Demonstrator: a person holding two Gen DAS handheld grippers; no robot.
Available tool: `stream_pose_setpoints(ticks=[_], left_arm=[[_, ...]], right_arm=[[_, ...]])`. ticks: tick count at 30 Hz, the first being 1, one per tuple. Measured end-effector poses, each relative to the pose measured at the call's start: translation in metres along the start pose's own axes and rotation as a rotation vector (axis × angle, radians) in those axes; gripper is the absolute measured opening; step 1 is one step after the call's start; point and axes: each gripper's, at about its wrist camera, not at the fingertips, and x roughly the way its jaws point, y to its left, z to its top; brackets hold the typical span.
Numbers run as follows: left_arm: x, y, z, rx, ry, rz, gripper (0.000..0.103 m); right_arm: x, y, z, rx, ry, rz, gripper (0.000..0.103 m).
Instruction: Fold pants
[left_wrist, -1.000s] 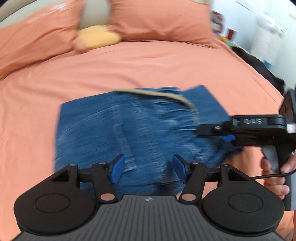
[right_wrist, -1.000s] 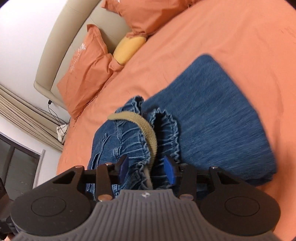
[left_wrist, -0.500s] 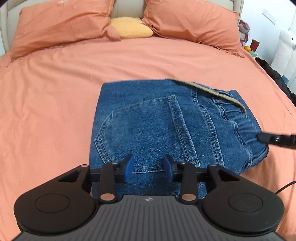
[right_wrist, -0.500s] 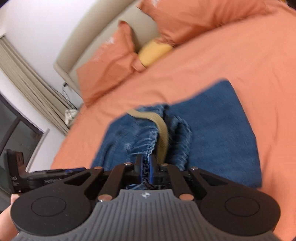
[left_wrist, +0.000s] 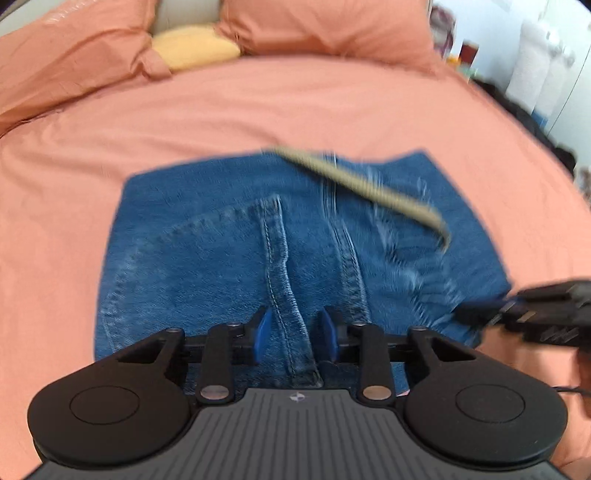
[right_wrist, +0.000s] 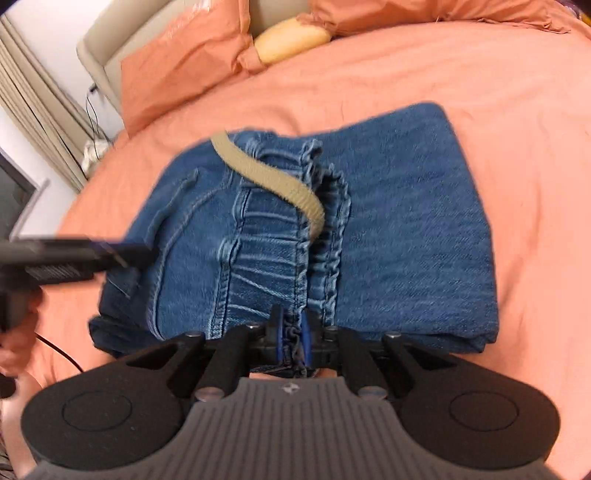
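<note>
On the orange bed (left_wrist: 332, 110) the folded pants (left_wrist: 295, 236) lie flat, pocket side up, pillows (left_wrist: 325, 29) beyond at the headboard. Left gripper (left_wrist: 294, 334): jaws closing, blue pads either side of the pocket seam, not yet pressing the denim; a second ago they stood much wider. Since half a second ago it has come lower and nearer the cloth. Tan belt (left_wrist: 369, 188) curls across the waistband. Right gripper (right_wrist: 291, 341), at the right edge of the pants: pads pinch the gathered waistband, jaws easing slightly apart from their tightest. Its view has rolled, and the pants now sit squarer.
</note>
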Motion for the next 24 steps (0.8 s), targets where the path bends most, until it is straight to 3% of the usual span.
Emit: stream_pose_setpoints(ticks=[3, 4, 6, 11, 17, 20, 22, 24], left_arm=[[0.02, 0.007, -0.002, -0.066, 0.079, -0.029, 0.03], [0.023, 0.01, -0.003, -0.082, 0.083, -0.037, 0.03], [0.024, 0.012, -0.004, -0.082, 0.085, -0.043, 0.03], [0.028, 0.01, -0.002, -0.047, 0.1, -0.03, 0.03], [0.03, 0.001, 0.002, 0.002, 0.109, -0.012, 0.03], [0.031, 0.002, 0.002, 0.01, 0.115, -0.01, 0.029], [0.031, 0.0, 0.004, 0.001, 0.122, -0.014, 0.029], [0.03, 0.0, 0.004, 0.005, 0.123, -0.015, 0.029]], right_arm=[[-0.013, -0.009, 0.004, 0.064, -0.088, 0.025, 0.024], [-0.015, -0.015, 0.006, 0.104, -0.119, 0.039, 0.035], [-0.014, -0.025, 0.011, 0.181, -0.167, 0.087, 0.044], [0.007, -0.039, 0.027, 0.335, -0.225, 0.186, 0.053], [0.041, -0.042, 0.033, 0.451, -0.226, 0.212, 0.051], [0.054, -0.042, 0.032, 0.492, -0.225, 0.255, 0.039], [0.06, -0.04, 0.032, 0.492, -0.225, 0.238, 0.027], [0.062, -0.039, 0.032, 0.476, -0.232, 0.229, 0.022]])
